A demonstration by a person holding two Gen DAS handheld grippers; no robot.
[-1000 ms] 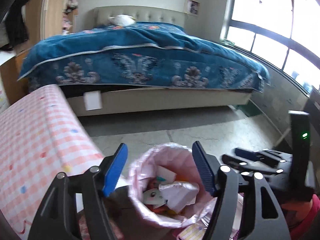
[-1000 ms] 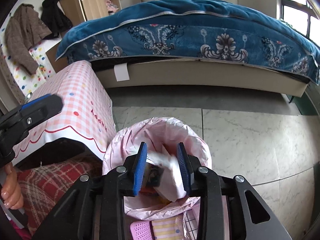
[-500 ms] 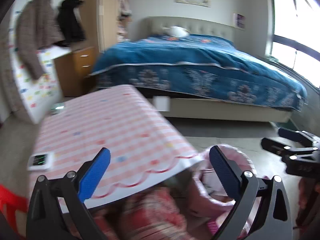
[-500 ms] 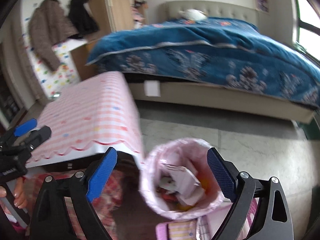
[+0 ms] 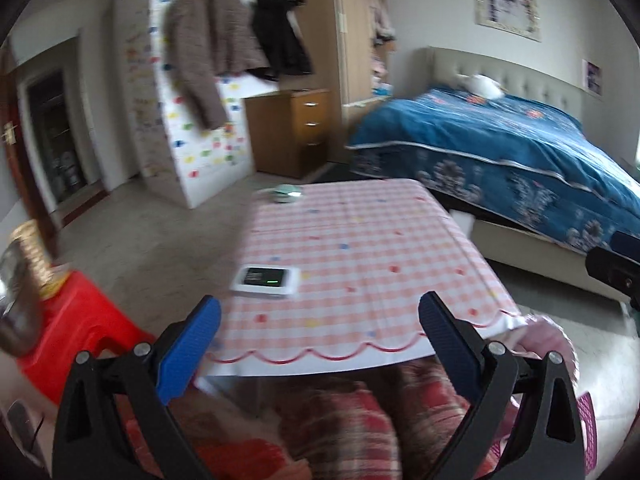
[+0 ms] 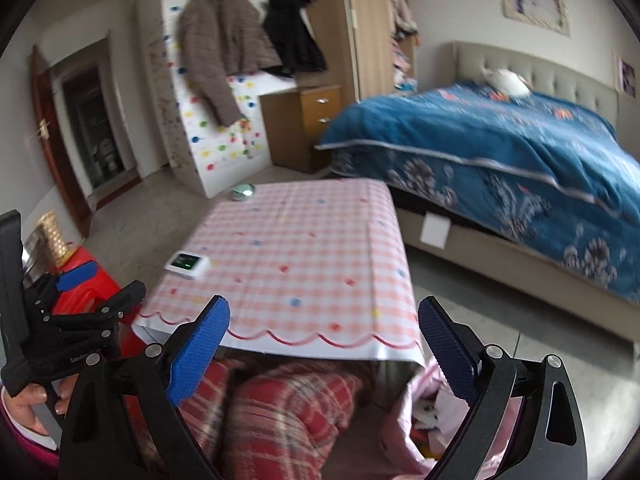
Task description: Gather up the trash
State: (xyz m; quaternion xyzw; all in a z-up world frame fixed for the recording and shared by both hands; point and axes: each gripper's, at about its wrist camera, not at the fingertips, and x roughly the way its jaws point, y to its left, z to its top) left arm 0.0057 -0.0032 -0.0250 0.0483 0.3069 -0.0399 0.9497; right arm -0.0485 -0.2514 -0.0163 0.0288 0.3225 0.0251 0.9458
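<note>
Pink checked table [image 5: 360, 264] beside blue-quilted bed [image 6: 500, 148]

Both views are taken from low at the near end of the pink checked table [image 5: 360, 264], along the blue fingers, facing the bed [image 5: 512, 160] at about one to two o'clock and the wardrobe at eleven. The table [image 6: 304, 264] is seen close up in each. The right wrist view is set slightly to the right, so the left gripper [image 6: 76, 292] appears at nine o'clock. Table, bed and hanging coats are shared.

black tool [image 5: 320, 344], blue ribbed pads [image 6: 199, 356], silver screws
</note>
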